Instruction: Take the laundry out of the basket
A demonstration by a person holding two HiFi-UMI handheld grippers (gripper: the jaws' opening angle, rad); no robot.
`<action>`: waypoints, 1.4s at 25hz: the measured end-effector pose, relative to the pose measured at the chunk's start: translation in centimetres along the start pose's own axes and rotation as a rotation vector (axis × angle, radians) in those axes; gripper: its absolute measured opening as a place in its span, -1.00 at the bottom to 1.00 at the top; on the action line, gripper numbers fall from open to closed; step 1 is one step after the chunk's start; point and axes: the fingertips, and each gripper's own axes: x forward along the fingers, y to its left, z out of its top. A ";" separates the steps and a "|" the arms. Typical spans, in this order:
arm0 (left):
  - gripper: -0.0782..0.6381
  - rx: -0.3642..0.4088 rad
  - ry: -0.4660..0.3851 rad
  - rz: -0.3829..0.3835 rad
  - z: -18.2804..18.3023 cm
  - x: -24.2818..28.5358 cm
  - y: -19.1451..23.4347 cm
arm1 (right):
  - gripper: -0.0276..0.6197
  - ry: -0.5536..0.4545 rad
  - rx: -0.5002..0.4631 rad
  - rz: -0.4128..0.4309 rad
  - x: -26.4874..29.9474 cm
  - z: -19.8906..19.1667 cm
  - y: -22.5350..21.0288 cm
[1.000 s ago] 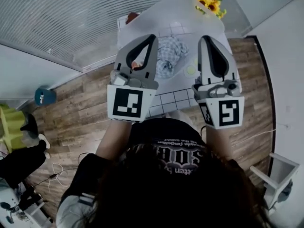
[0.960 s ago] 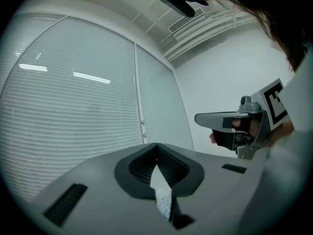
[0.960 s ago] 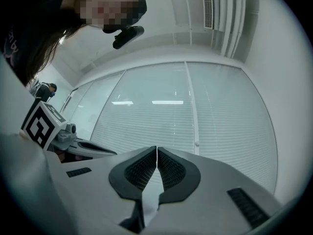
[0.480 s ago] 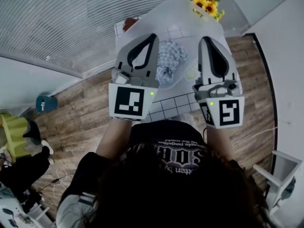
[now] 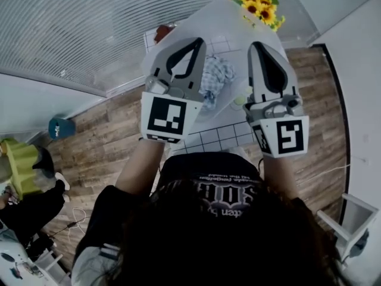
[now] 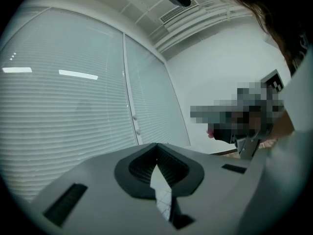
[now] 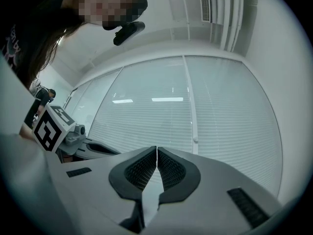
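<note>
Far below in the head view, a crumpled blue-and-white checked cloth lies in a pale translucent basket on a white tiled table. Both grippers are held high above it, side by side and pointing forward. My left gripper is shut with nothing between its jaws, and my right gripper is shut and empty too. The left gripper view has the closed left gripper aimed at window blinds. My right gripper faces the blinds as well, with its pads together.
Sunflowers stand at the table's far end and a small red thing at its far left. Window blinds run along the left. On the wooden floor are a blue object, a yellow-green item and a white rack.
Both grippers have stayed shut. The left gripper has drifted slightly up and to the right; the view has shifted a little.
</note>
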 end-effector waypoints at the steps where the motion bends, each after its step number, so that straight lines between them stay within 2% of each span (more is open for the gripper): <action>1: -0.78 0.003 0.009 -0.015 -0.3 0.4 -0.1 | -0.82 0.001 0.001 0.004 0.1 -0.1 -0.2; 11: -0.78 -0.017 0.188 -0.155 -4.9 4.4 -1.6 | -0.82 0.015 0.012 0.026 0.9 -1.0 -2.6; 15: -0.73 0.022 0.241 -0.212 -5.9 6.0 -2.2 | -0.82 0.017 0.014 0.029 1.2 -1.1 -3.6; 17: -0.58 0.039 0.246 -0.244 -5.9 6.8 -2.9 | -0.82 0.016 0.017 0.026 1.3 -1.2 -4.2; 20: -0.49 0.042 0.276 -0.290 -6.7 8.2 -3.9 | -0.82 0.017 0.023 0.026 1.5 -1.3 -4.8; 25: -0.08 0.031 0.413 -0.393 -10.7 9.3 -5.8 | -0.82 0.015 0.029 0.025 1.7 -1.5 -5.4; 28: 0.10 0.073 0.472 -0.425 -13.1 9.3 -6.4 | -0.82 0.023 0.032 0.026 1.6 -1.8 -5.6; 31: 0.21 0.126 0.516 -0.462 -15.4 9.2 -7.3 | -0.82 0.034 0.040 0.026 1.6 -2.2 -5.9; 35: 0.31 0.097 0.581 -0.515 -18.0 9.2 -8.5 | -0.82 0.036 0.047 0.020 1.5 -2.5 -6.3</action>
